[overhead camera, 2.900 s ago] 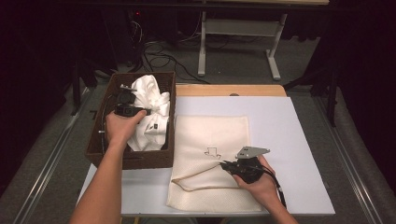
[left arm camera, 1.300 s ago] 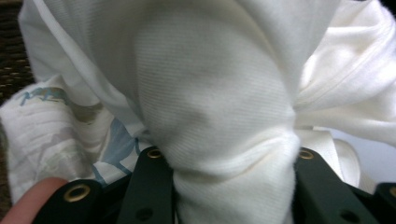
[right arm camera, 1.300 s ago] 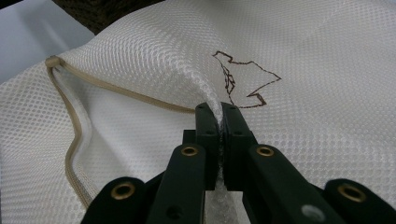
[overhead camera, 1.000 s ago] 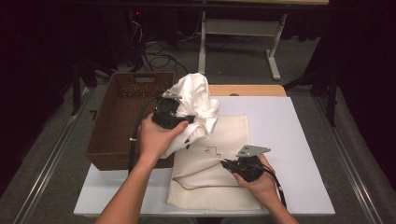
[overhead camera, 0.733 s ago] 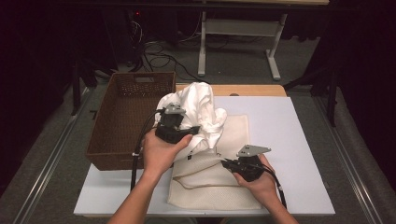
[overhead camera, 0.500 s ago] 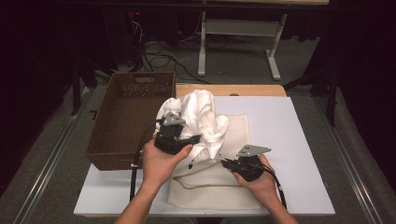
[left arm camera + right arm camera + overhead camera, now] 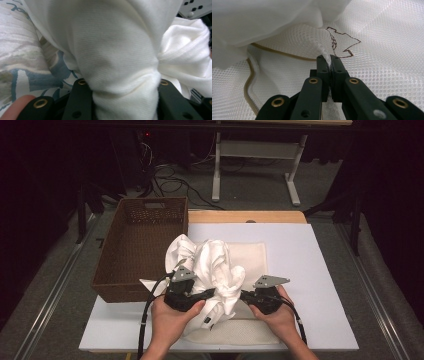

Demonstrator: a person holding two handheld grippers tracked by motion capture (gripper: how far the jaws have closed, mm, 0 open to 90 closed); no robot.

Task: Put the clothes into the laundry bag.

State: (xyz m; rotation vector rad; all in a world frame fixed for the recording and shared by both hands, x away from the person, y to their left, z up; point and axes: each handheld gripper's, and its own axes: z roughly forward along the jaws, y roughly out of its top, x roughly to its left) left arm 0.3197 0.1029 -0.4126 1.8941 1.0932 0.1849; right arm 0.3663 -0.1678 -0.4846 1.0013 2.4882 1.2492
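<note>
The high view looks forward and down from above the person's side of the white counter (image 7: pixel 320 270); the left gripper view sits tight against a bunched white cotton garment (image 7: pixel 117 57); the right gripper view looks closely along a cream mesh laundry bag (image 7: pixel 387 57); both fabrics lie centre-frame in the high view.

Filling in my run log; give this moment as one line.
left gripper: shut on white garment | right gripper: shut on mesh bag | garment over bag, beside basket
</note>
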